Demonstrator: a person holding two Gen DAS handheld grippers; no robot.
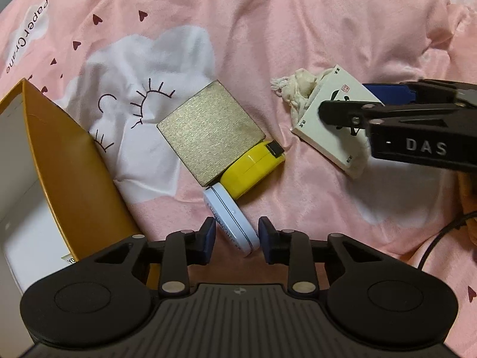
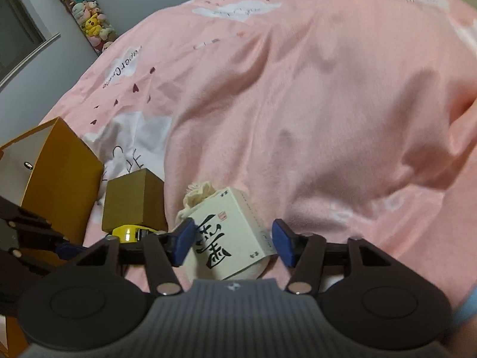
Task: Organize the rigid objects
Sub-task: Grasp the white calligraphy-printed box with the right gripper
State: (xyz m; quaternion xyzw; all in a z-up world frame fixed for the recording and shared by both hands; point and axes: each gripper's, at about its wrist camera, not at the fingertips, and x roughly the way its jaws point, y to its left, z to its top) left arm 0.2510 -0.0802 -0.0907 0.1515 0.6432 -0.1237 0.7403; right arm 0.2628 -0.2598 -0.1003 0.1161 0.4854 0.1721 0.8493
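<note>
On the pink bedspread lie a gold square box (image 1: 210, 132), a yellow tape measure (image 1: 253, 168) partly under it, and a round white tin (image 1: 231, 220) standing on edge. My left gripper (image 1: 237, 240) is open with the tin between its fingers, not clamped. A white box with black calligraphy (image 2: 229, 232) rests on a cream cloth pouch (image 2: 196, 194). My right gripper (image 2: 234, 241) is open and straddles this box; it also shows in the left wrist view (image 1: 351, 104). The gold box (image 2: 134, 200) and tape measure (image 2: 131, 232) show at the left of the right wrist view.
An open orange carton (image 1: 68, 173) with a white inside stands at the left, also in the right wrist view (image 2: 59, 173). A black cable (image 1: 441, 235) lies at the right. A hanging column of plush toys (image 2: 86, 15) is on the far wall.
</note>
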